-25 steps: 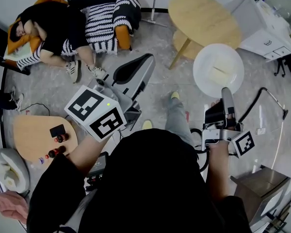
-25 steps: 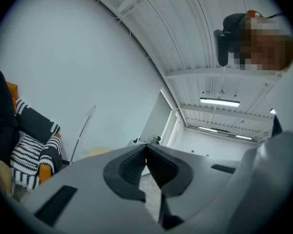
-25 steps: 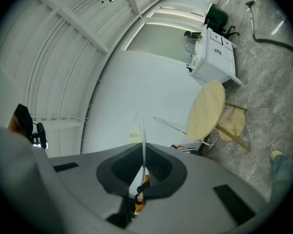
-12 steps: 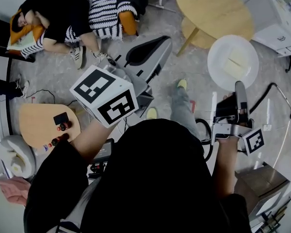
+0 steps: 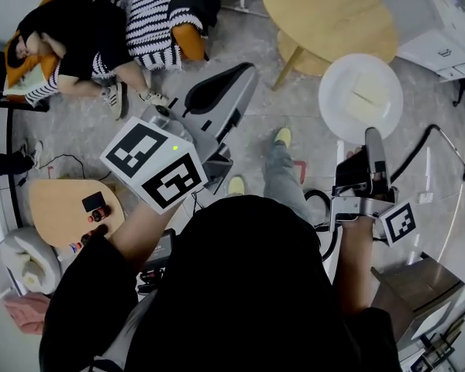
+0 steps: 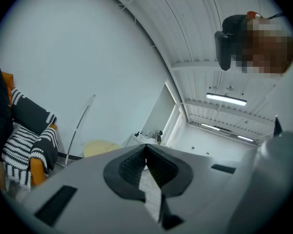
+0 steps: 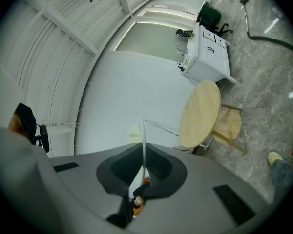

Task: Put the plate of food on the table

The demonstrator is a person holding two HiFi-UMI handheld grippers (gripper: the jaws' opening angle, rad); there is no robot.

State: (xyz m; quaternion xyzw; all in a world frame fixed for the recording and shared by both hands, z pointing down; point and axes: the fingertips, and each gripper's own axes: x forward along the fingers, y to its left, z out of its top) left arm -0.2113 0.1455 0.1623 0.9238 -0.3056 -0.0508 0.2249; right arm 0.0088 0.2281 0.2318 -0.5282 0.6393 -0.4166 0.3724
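A white plate (image 5: 360,98) with pale slices of food (image 5: 366,101) hangs level over the floor. My right gripper (image 5: 370,136) is shut on its near rim. In the right gripper view the plate (image 7: 143,130) shows edge-on as a thin white line pinched between the jaws. The round wooden table (image 5: 329,18) stands just beyond the plate, and it shows ahead to the right in the right gripper view (image 7: 201,112). My left gripper (image 5: 244,72) is held out at the left, away from the plate. Its jaws (image 6: 146,149) meet with nothing between them.
A person lies on an orange sofa with a striped blanket (image 5: 151,18) at the upper left. A low wooden side table (image 5: 58,208) with small items stands at the left. A stool (image 5: 294,56) sits under the round table. White cabinets (image 5: 442,29) and a black hose (image 5: 430,142) are at the right.
Both grippers have drifted a little forward toward the round table, and the plate stays level in the right gripper's grip. The left gripper remains shut and empty.
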